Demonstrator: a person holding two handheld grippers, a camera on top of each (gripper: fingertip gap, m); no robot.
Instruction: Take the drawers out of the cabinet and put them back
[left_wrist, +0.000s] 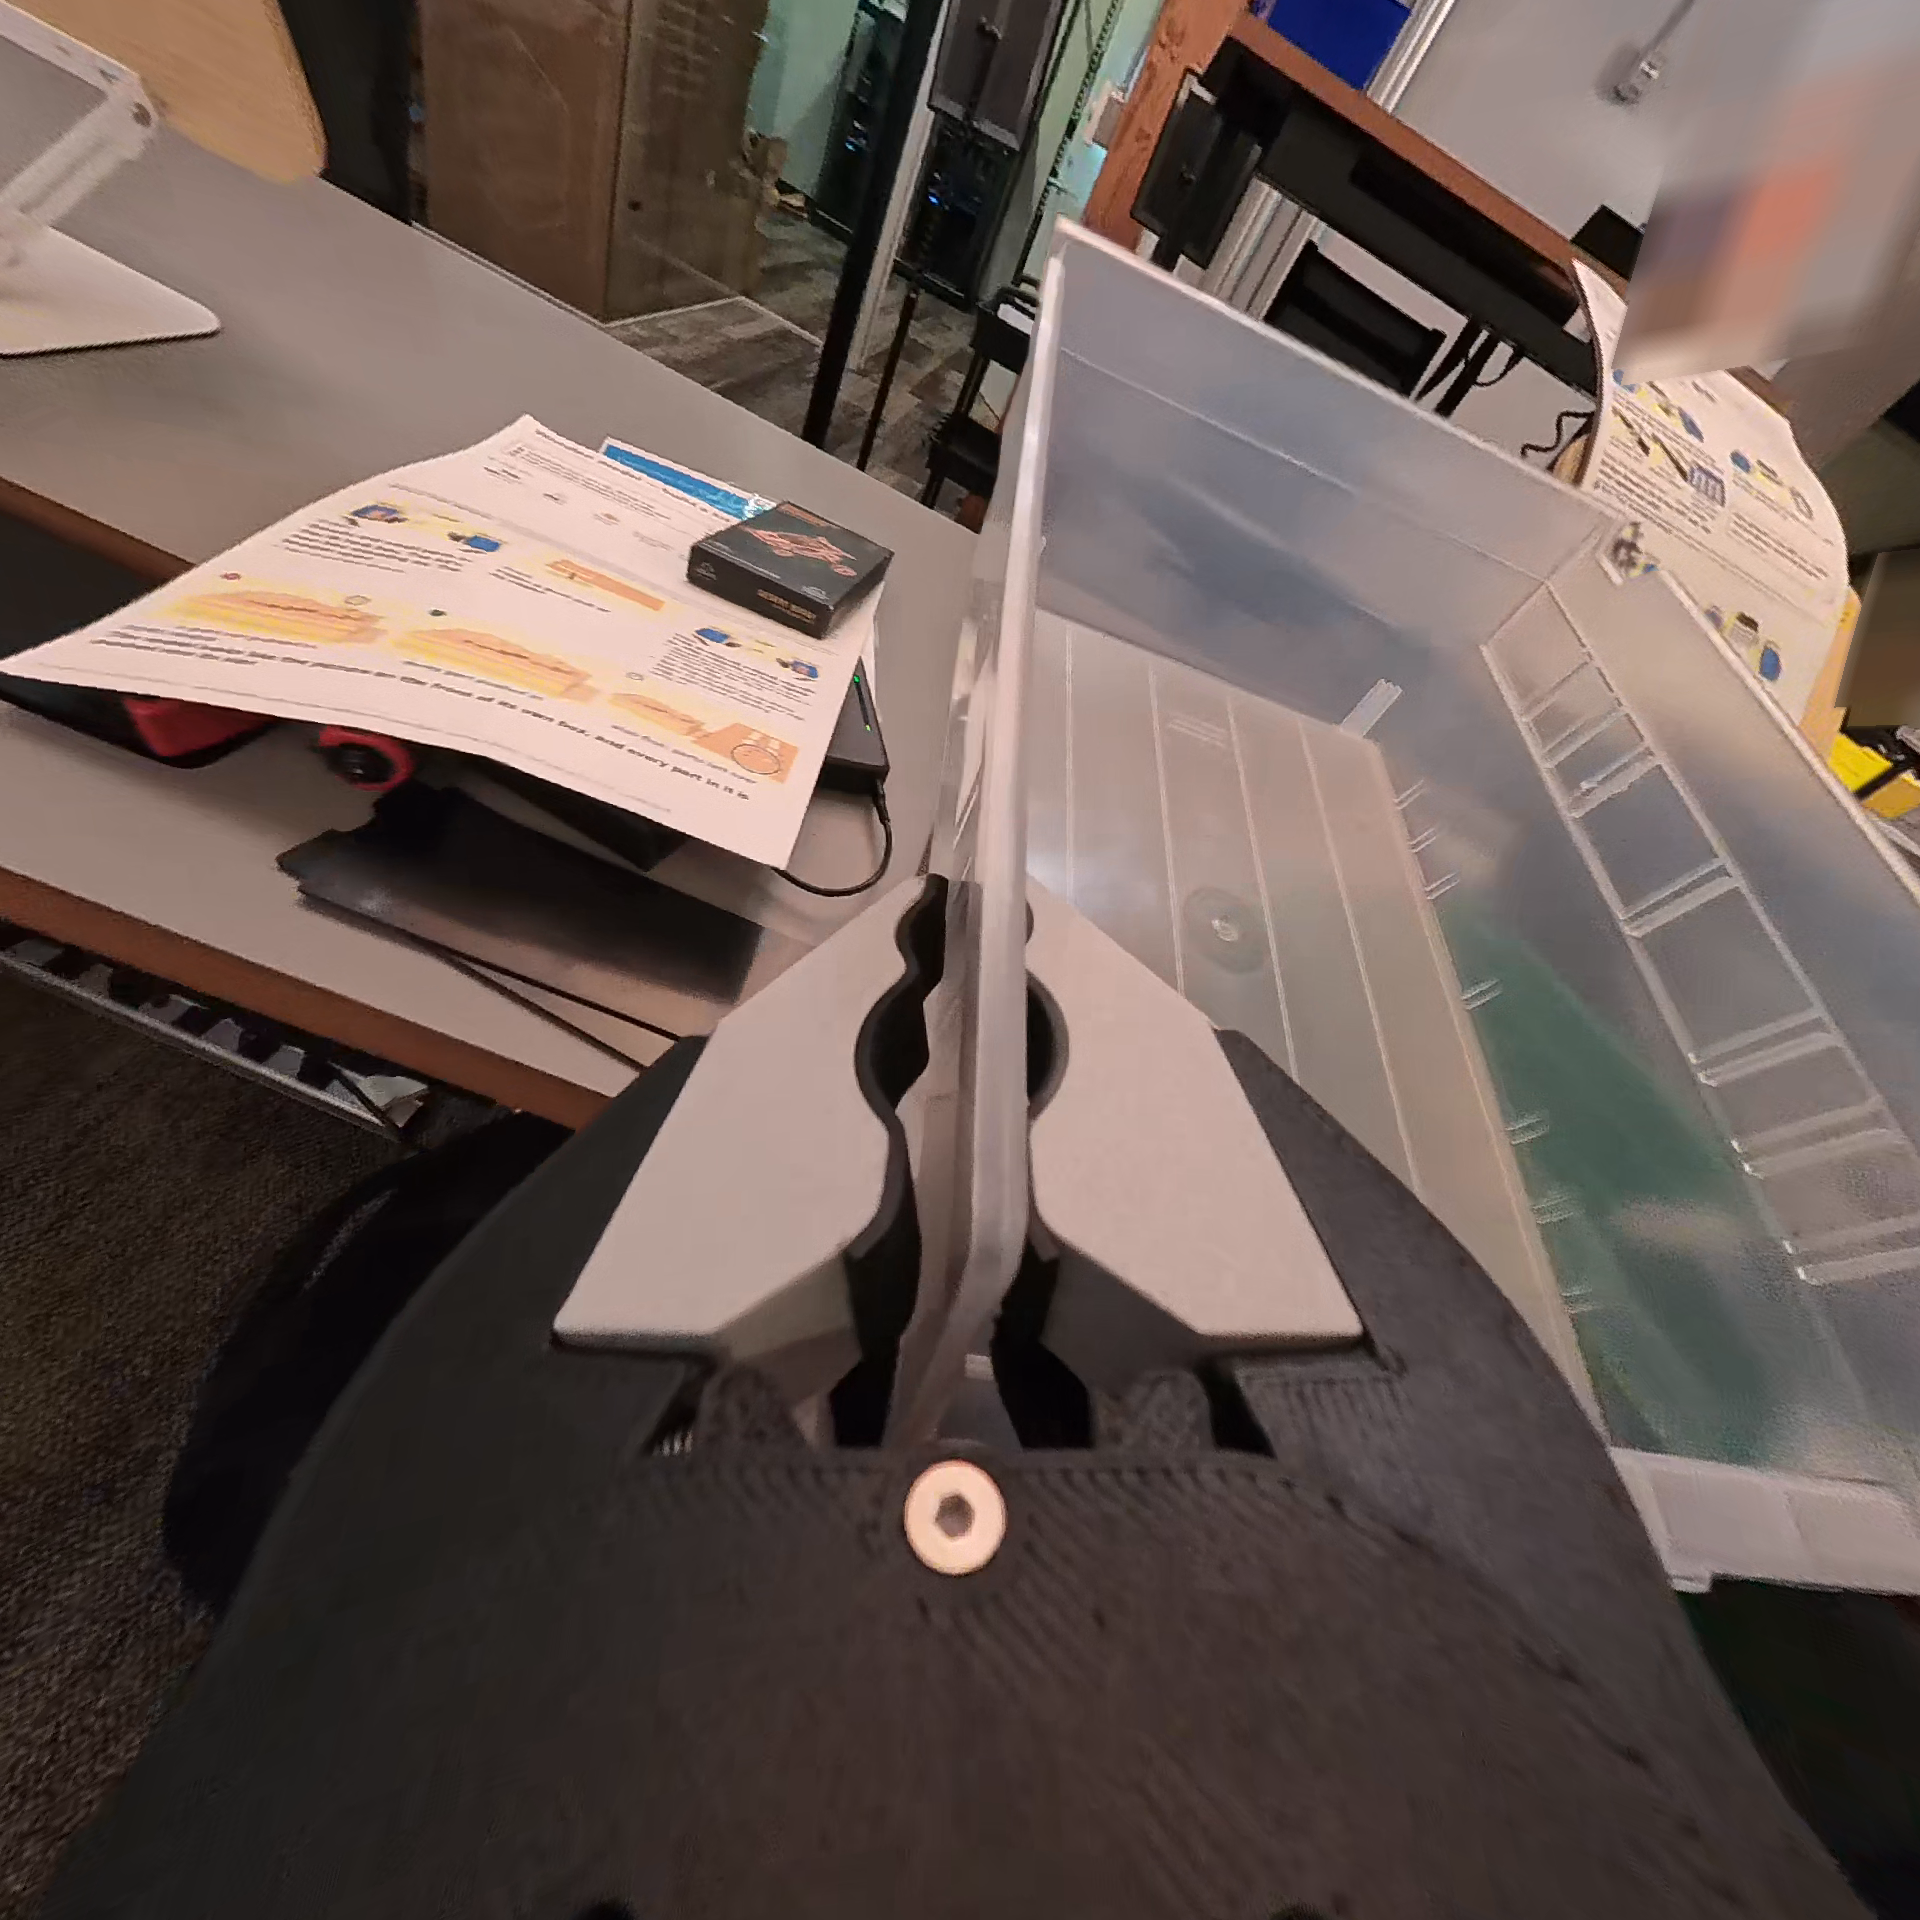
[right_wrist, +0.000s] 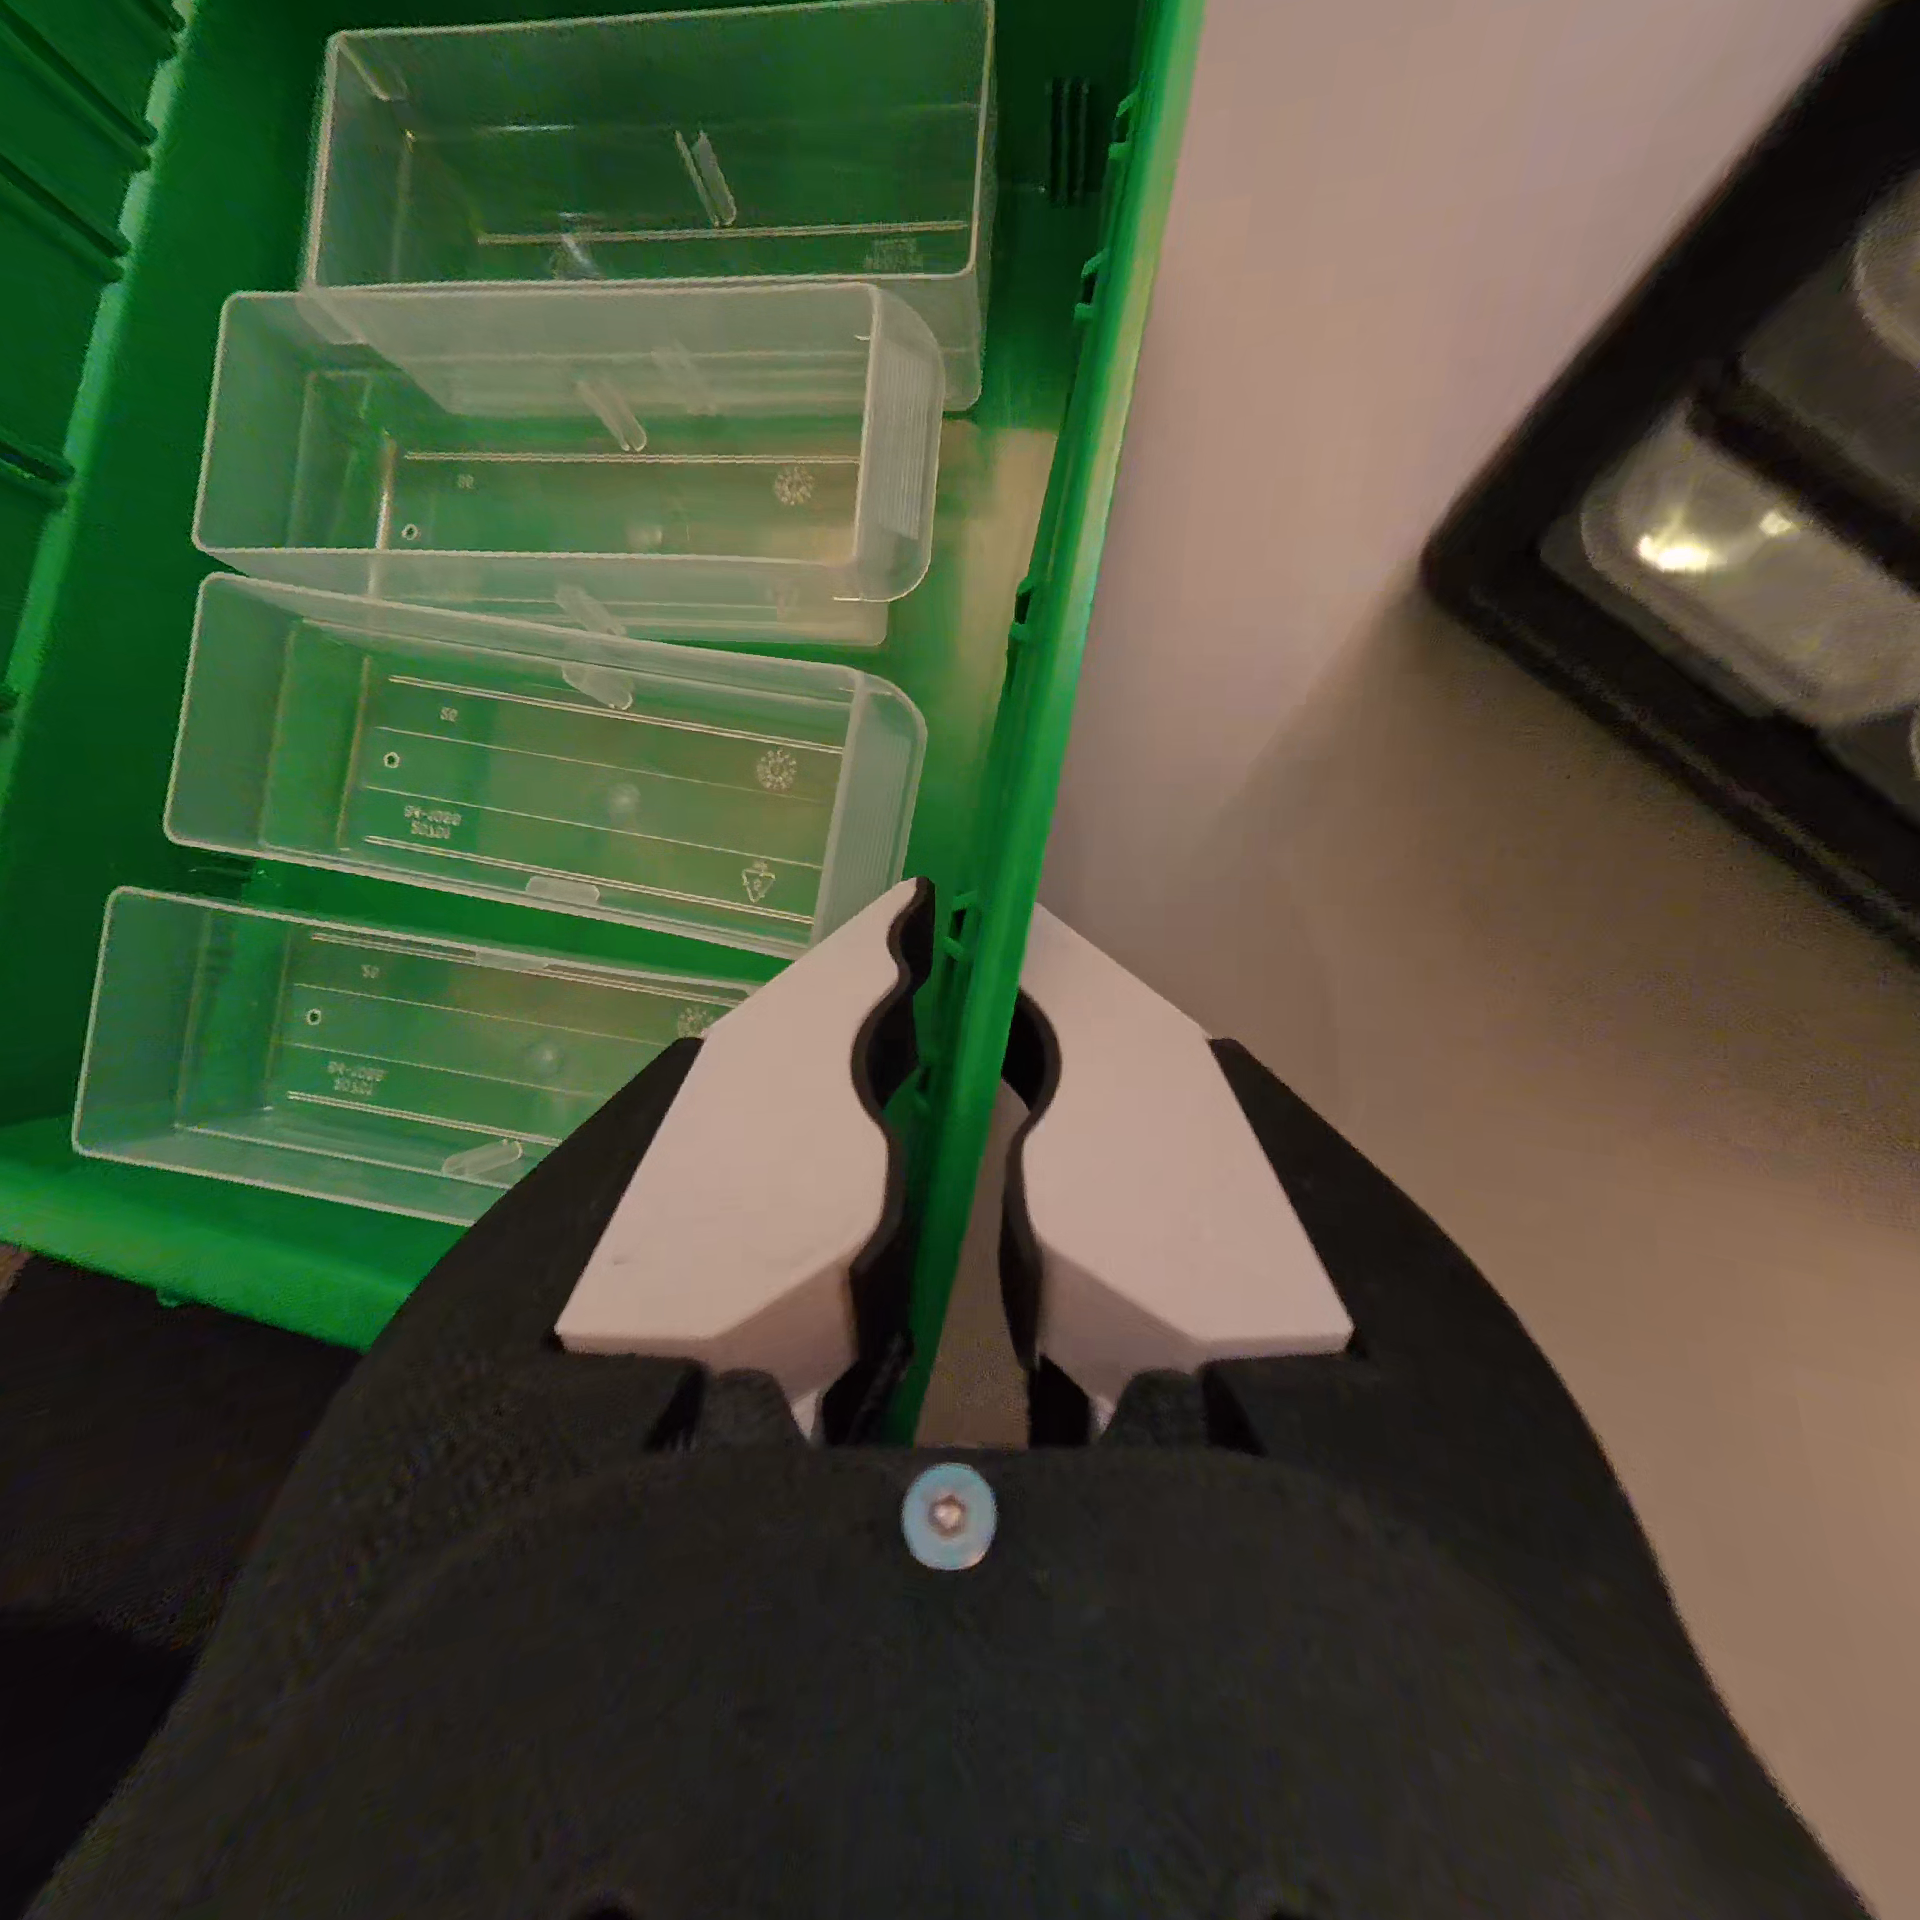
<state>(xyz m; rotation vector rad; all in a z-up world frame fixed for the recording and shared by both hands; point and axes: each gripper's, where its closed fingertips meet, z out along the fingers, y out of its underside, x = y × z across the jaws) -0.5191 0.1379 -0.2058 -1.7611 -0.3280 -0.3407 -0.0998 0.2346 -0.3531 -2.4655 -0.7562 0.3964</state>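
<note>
My left gripper (left_wrist: 977, 904) is shut on the long side wall of a clear plastic drawer (left_wrist: 1299, 727). It holds the empty drawer tilted in the air, with green showing through its floor. My right gripper (right_wrist: 977, 904) is shut on the right wall of a green plastic bin (right_wrist: 1081, 520). Several empty clear drawers lie open side up in the bin, among them one at the far end (right_wrist: 644, 156), one at mid height (right_wrist: 582, 468) and one nearest me (right_wrist: 343, 1039). The nearest drawer is partly hidden by my left finger (right_wrist: 769, 1122).
A grey table (left_wrist: 312, 343) holds a printed sheet (left_wrist: 499, 623), a small black box (left_wrist: 790, 566) and a white stand (left_wrist: 62, 260). Dark gear lies under the sheet. A black cabinet with clear drawers (right_wrist: 1714, 540) stands on the beige surface (right_wrist: 1455, 935) right of the bin.
</note>
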